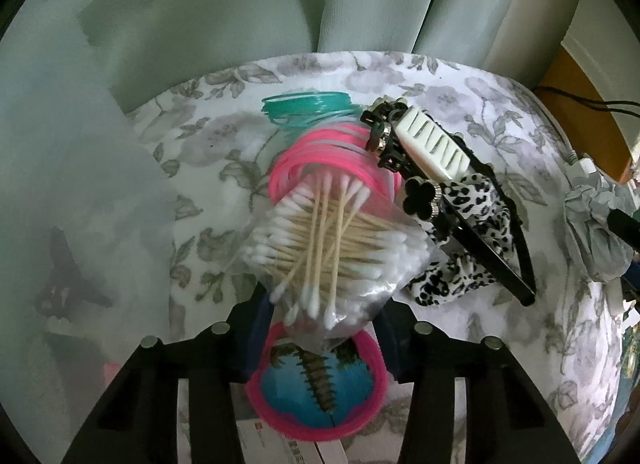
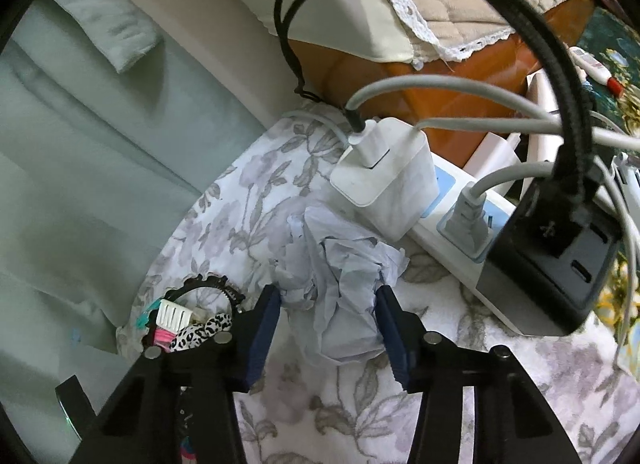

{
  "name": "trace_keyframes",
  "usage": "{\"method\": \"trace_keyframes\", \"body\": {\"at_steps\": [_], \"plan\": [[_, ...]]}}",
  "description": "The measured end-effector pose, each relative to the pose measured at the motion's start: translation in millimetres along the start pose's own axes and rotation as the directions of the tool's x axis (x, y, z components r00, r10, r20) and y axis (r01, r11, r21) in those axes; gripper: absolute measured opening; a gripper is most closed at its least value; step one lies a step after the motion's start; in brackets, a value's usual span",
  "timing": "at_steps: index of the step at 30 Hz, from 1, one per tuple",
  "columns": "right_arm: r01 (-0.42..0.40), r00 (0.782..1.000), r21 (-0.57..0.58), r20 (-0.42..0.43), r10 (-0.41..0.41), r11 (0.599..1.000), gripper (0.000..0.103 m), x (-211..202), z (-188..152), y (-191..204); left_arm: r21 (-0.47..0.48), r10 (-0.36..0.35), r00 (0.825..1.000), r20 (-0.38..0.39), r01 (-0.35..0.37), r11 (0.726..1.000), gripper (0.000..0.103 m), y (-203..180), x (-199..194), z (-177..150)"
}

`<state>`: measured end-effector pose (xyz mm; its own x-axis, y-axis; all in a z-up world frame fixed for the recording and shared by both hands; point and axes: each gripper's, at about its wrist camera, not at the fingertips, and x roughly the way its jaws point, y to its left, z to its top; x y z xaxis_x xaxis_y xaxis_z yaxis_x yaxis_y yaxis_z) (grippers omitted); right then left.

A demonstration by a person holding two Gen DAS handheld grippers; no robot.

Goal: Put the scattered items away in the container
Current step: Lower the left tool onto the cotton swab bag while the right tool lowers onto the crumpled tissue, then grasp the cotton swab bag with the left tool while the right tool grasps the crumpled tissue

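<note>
Left tool (image 1: 324, 328) pinches the cotton-swab bag (image 1: 340, 248) by one corner — thin plastic, could slip out. Right tool (image 2: 328, 300) clamps crumpled paper (image 2: 340, 276) near the counter's edge — might tear.

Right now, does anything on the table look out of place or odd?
Yes. A crumpled paper lies beside the power strip, like rubbish; the right gripper closes around it.

1. A bag of cotton swabs (image 1: 336, 248) lies between the left gripper's (image 1: 320, 344) jaws, above a round tin (image 1: 320, 392).
2. Bangles (image 1: 316, 144) lie behind the bag; hair clips (image 1: 432, 144) to its right.
3. Crumpled paper (image 2: 340, 276) sits between the right gripper's (image 2: 328, 324) jaws, before a charger (image 2: 384, 172) on a power strip (image 2: 472, 240).
</note>
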<state>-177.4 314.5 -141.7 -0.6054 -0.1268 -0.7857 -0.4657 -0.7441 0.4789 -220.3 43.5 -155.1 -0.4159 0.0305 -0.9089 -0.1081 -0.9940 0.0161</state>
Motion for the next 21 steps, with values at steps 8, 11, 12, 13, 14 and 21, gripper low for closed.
{"method": "trace_keyframes", "body": {"at_steps": [8, 11, 12, 13, 14, 21], "plan": [[-0.013, 1.0, -0.006, 0.014, 0.013, 1.0, 0.051, -22, -6, 1, 0.0, -0.015, 1.0, 0.008, 0.015, 1.0, 0.046, -3, -20, -10], [-0.022, 1.0, -0.006, 0.02, 0.022, 1.0, 0.051, -33, -9, 1, 0.005, -0.023, 1.0, 0.016, 0.023, 1.0, 0.046, -4, -29, -14], [-0.026, 0.999, -0.008, 0.024, 0.026, 1.0, 0.051, -37, -9, 2, 0.006, -0.026, 0.999, 0.02, 0.026, 1.0, 0.046, -5, -33, -15], [-0.03, 0.999, -0.011, 0.028, 0.03, 1.0, 0.051, -41, -10, 3, 0.007, -0.029, 0.999, 0.024, 0.029, 1.0, 0.046, -5, -37, -17], [-0.033, 0.999, -0.014, 0.032, 0.034, 0.999, 0.051, -45, -11, 4, 0.008, -0.031, 0.999, 0.027, 0.031, 0.999, 0.045, -5, -40, -19], [-0.058, 0.996, -0.03, 0.063, 0.06, 0.998, 0.051, -73, -16, 10, 0.022, -0.049, 0.997, 0.059, 0.047, 0.999, 0.045, -8, -67, -30]]}}
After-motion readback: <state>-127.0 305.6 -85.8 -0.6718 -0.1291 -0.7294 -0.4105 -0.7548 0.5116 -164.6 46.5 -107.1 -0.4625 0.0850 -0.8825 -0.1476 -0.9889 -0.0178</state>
